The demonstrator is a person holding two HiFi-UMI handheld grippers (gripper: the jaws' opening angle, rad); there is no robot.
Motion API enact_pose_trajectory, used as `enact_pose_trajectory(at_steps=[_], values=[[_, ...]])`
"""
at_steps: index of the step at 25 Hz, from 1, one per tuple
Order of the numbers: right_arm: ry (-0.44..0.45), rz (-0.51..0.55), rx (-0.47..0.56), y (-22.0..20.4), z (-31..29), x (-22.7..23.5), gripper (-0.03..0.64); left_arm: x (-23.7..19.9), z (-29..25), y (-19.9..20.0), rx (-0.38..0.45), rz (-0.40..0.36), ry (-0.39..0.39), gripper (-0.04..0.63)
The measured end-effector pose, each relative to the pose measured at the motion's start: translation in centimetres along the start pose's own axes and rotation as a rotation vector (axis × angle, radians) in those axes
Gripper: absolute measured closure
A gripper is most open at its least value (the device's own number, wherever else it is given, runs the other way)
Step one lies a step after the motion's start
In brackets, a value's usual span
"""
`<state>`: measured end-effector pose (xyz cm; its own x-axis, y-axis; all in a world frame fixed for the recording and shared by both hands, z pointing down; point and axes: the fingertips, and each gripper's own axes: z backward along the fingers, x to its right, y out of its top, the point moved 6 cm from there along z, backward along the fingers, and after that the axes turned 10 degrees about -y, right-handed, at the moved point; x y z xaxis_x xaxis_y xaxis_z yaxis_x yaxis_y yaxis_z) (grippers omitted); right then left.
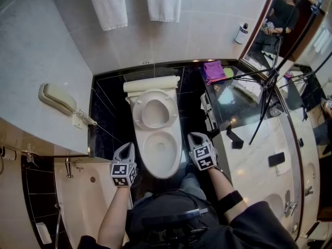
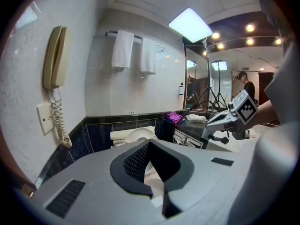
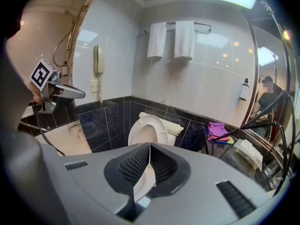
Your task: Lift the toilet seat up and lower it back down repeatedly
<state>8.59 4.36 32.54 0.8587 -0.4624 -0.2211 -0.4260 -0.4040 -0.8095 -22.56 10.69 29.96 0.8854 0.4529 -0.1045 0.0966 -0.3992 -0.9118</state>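
The white toilet (image 1: pixel 162 148) stands in the middle of the head view with its seat (image 1: pixel 154 108) raised against the tank, so the bowl lies open. The right gripper view shows the upright seat (image 3: pixel 149 128) ahead. My left gripper (image 1: pixel 126 147) hovers by the bowl's left front rim, apart from it. Its jaws (image 2: pixel 149 143) meet at the tips with nothing between them. My right gripper (image 1: pixel 196 137) hangs by the bowl's right front rim, its jaws (image 3: pixel 150 145) closed to a thin line and empty. Neither gripper touches the seat.
A wall phone (image 1: pixel 58 98) hangs on the left wall and two towels (image 1: pixel 135 1) on the back wall. A dark counter (image 1: pixel 244 102) with a pink cloth (image 1: pixel 213 70) and a tripod (image 1: pixel 267 95) stands at the right. A tub edge (image 1: pixel 78 188) lies at the left.
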Motion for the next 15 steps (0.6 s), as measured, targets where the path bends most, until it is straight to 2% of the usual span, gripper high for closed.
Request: enact_pose_trajectory(at_steps=[4, 9, 15], values=[[-0.012, 0.137, -0.016, 1.2, -2.3, 0.7, 0.591, 0.0, -0.9, -0.3, -0.012, -0.007, -0.001, 0.595], [-0.031, 0.293, 0.002, 4.1, -6.5, 2.0, 0.511, -0.9, -2.7, -0.1, -0.02, -0.01, 0.023, 0.595], [0.007, 0.455, 0.025, 6.7, -13.9, 2.7, 0.425, -1.6, -5.2, -0.4, -0.037, 0.006, 0.083, 0.595]])
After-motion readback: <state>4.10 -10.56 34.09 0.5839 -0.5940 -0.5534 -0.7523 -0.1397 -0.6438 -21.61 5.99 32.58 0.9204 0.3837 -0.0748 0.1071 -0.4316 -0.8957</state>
